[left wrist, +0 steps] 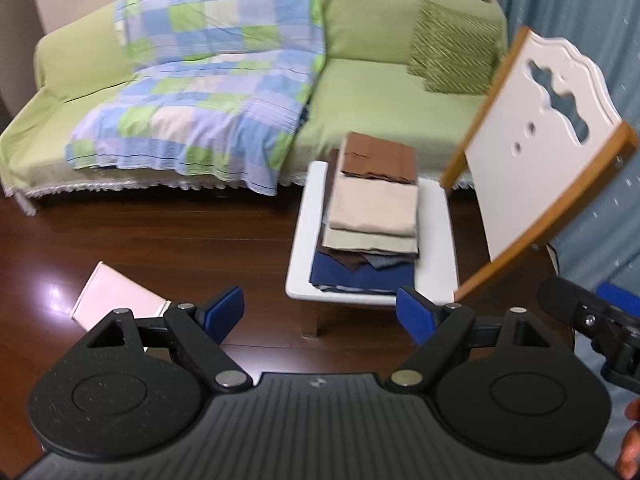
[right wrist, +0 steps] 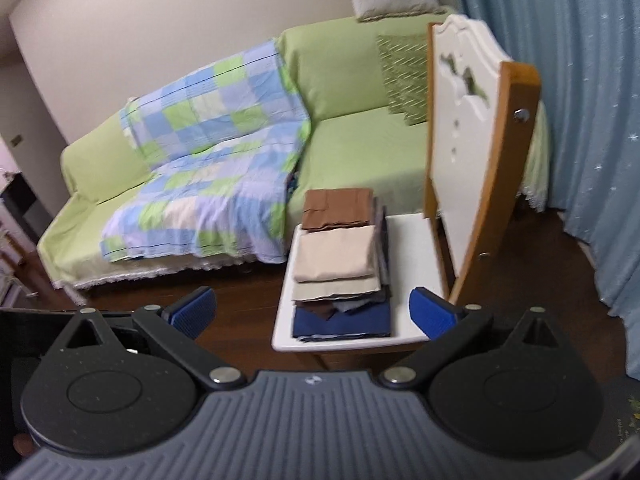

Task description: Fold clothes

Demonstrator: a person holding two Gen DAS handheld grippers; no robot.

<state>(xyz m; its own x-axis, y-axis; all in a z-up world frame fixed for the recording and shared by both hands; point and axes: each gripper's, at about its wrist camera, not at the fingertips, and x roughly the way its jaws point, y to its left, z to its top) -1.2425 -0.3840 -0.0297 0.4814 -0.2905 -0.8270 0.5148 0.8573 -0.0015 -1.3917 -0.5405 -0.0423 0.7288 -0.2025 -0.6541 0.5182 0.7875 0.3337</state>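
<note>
on the white seat of a chair [left wrist: 438,216] sits a stack of folded clothes [left wrist: 374,216]: brown piece at the far end, beige and tan pieces over the middle, a grey and a small brown piece peeking out, navy at the near bottom edge. edges roughly squared, layers overlapping and stepped toward the camera. the same stack [right wrist: 340,256] shows from the right wrist, set toward the left side of the seat.

handling, as a judgement: thin woven cloth, light, limp, no stiffness of its own; layers likely to slide on each other and on the smooth seat. best taken by a folded edge or corner, pinching one layer only; a grab at the middle would probably drag the neighbours.

left gripper [left wrist: 320,314] hangs in the air short of the seat's near edge, blue pads spread wide, nothing between them. right gripper [right wrist: 312,314] likewise wide apart and holding nothing, near the seat's front edge.

stage: the stack lies folded already. this fits either a finished pile or sorted pieces waiting to be redone; cannot tell which.

outward: the chair's white backrest with wooden frame [left wrist: 532,160] stands at the right; green sofa [left wrist: 380,92] behind, a checked blue-green blanket [left wrist: 208,96] draped loose over it; dark wood floor [left wrist: 180,240]; blue curtain [right wrist: 560,80] at the right.
</note>
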